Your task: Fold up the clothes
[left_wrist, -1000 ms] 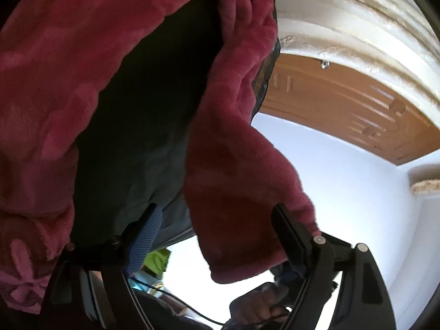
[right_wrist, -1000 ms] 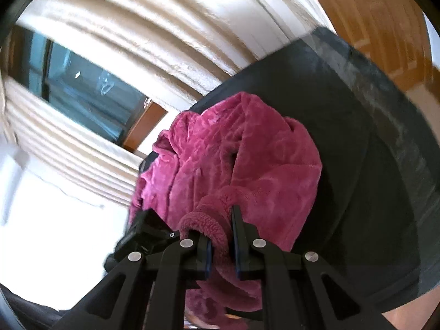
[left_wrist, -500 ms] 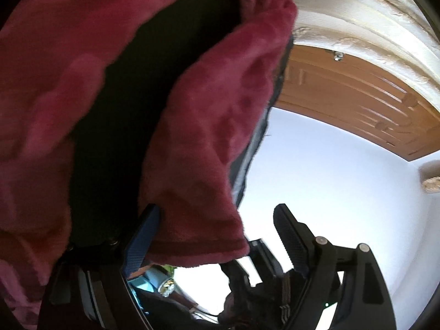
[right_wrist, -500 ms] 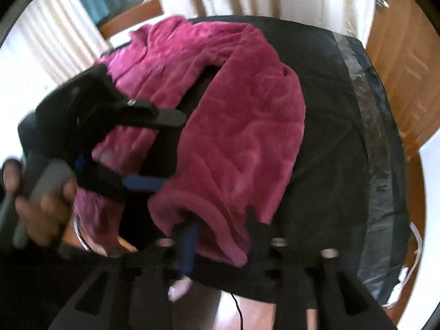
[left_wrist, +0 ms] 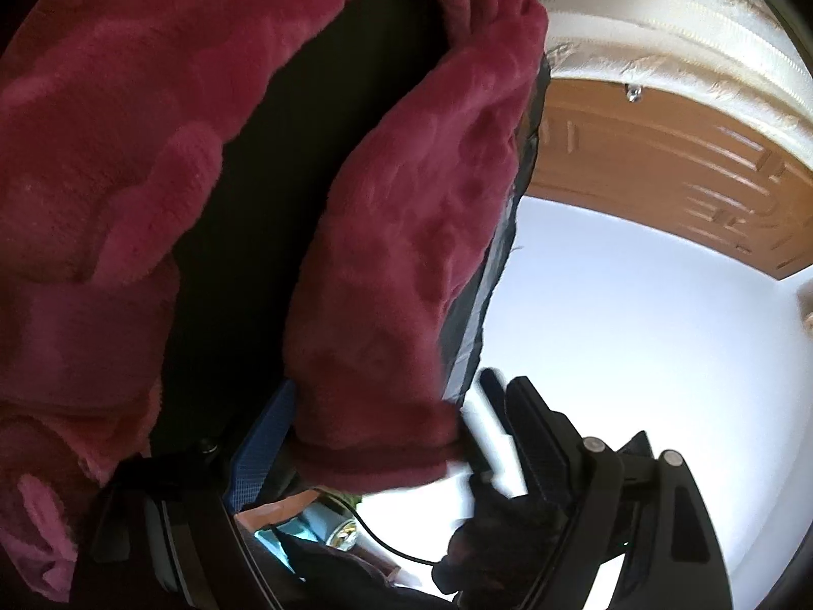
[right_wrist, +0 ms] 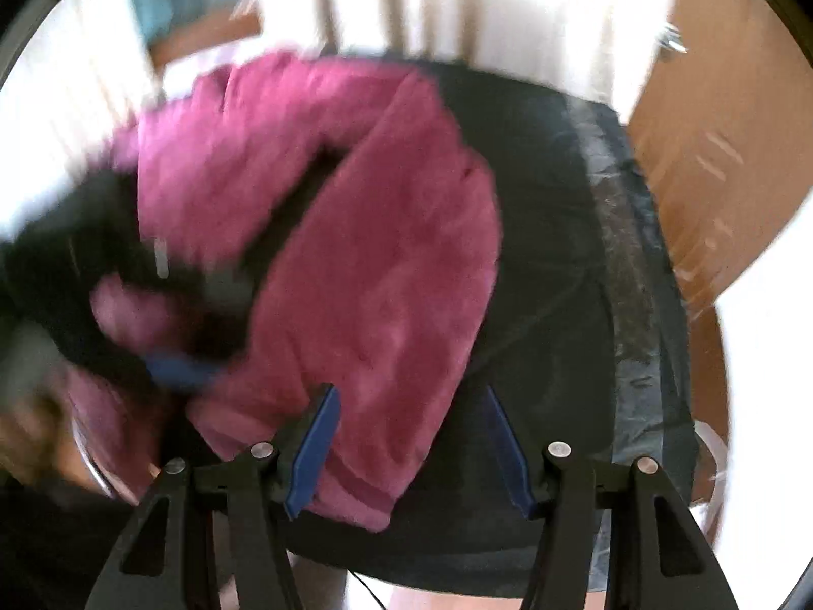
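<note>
Since a second ago the right gripper (right_wrist: 406, 437) has been letting go: its jaws, then pinched together on the cuff of the pink fleece garment (right_wrist: 355, 264), have just been opening and are now standing apart, with the sleeve end lying loose between them, brushing the left blue pad while the right pad is sitting clear over bare black cloth. In that time its view has also been swinging down, from the curtains to the tabletop. Nearest the right gripper, the sleeve is lying on the black-covered table (right_wrist: 549, 234), its long axis running from the cuff at the near edge away to the far left, where it is joining the bunched body of the garment. The left gripper (left_wrist: 401, 437) is coming in from the left, its jaws wide apart and straddling the same sleeve end (left_wrist: 406, 274) without pressing on it; in the right wrist view it is appearing only as a dark blur beside the sleeve. Judging from this, the cuff is lying within reach of both, with the right gripper directly over it, so either could retake it for the coming fold. Farther off, pale curtains (left_wrist: 660, 25) and a wooden door (left_wrist: 660, 152) are showing behind the table.
</note>
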A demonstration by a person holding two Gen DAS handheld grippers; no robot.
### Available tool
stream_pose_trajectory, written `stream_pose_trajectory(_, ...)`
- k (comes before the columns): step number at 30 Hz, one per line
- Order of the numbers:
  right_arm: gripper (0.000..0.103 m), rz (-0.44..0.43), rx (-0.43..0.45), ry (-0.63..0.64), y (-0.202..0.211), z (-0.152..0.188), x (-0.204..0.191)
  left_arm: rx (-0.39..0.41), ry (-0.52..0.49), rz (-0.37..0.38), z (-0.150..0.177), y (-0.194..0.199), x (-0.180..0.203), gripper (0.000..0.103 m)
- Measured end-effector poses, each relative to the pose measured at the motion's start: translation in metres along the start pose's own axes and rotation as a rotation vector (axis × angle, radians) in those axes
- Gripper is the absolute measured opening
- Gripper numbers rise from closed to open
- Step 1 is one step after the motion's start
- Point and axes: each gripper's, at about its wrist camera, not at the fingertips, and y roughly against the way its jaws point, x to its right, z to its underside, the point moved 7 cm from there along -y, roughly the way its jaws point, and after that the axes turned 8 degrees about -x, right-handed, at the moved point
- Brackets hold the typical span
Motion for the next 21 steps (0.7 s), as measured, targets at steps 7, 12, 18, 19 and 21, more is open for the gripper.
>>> stream_pose_trajectory(7,0.060,-0.095,-0.060,0.014,-0.020,0.017,-0.014,-0.043,-0.015,-0.052,-0.003,-0.018,0.008,0.087)
stream_pose_trajectory(12,0.060,-0.146,-0.028,-0.063,-0.012,0.017,0.002,-0.070,-0.059,-0.082,-0.001,-0.032,0.023,0.081)
stream_pose_trajectory(18,0.060,-0.144,0.038,-0.165,0.003,0.017,0.031,-0.111,-0.134,-0.188,-0.002,-0.032,0.042,0.012)
stream_pose_trajectory(19,0.060,-0.141,0.051,-0.180,0.006,0.016,0.034,-0.105,-0.156,-0.198,-0.003,-0.028,0.049,0.011)
stream_pose_trajectory(21,0.060,-0.139,0.072,-0.207,0.011,0.013,0.034,-0.068,-0.228,-0.218,-0.008,-0.011,0.074,0.010)
